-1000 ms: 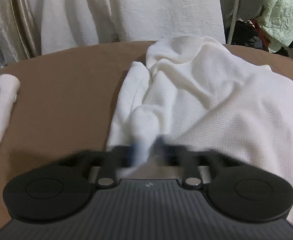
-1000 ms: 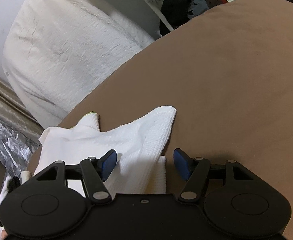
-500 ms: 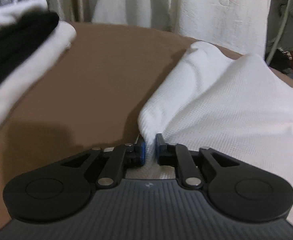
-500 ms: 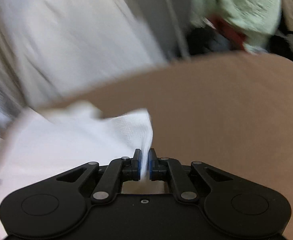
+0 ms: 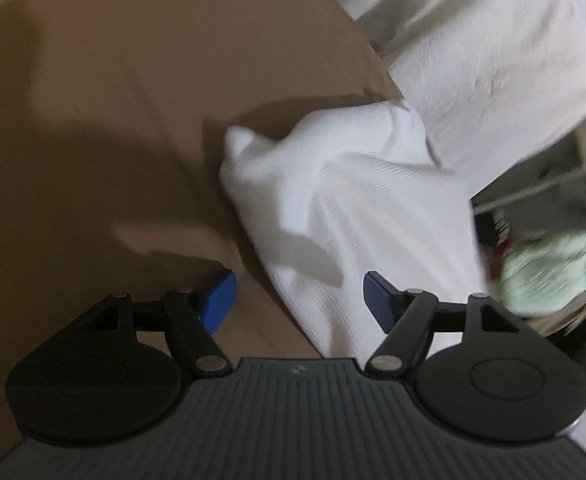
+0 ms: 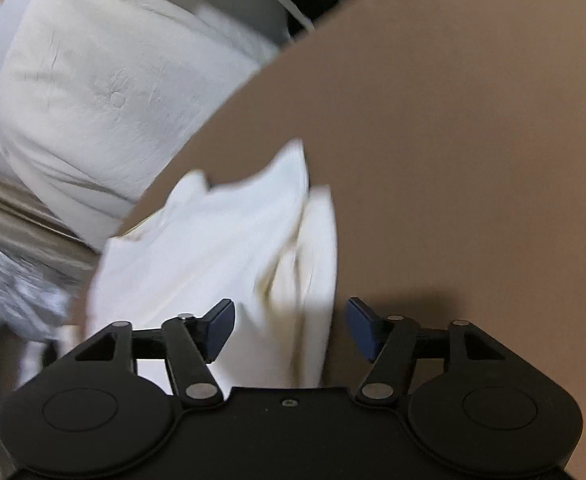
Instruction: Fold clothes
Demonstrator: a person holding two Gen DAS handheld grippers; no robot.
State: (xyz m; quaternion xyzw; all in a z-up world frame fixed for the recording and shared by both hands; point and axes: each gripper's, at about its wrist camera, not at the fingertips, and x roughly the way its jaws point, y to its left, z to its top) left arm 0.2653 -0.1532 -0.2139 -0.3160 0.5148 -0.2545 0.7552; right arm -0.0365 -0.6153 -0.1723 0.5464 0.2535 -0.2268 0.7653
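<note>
A white waffle-knit garment lies bunched on the brown surface. My left gripper hangs over its near edge, jaws opening, blue pads apart and off the cloth; the garment's edge lies below the gap. In the right wrist view the same white garment lies folded over on the brown surface. My right gripper is over its right edge, jaws opening. Cloth lies between the pads, which do not press on it.
A cream cushion or bedding stands behind the surface, also seen as cream bedding in the right wrist view. A pale green quilted item and dark clutter sit at the right. Crinkled silver material lies at the left.
Both grippers were shut on the white garment half a second ago and have let go, their jaws now wide. The left view has rolled and swung; the black-and-white folded stack has left it.
</note>
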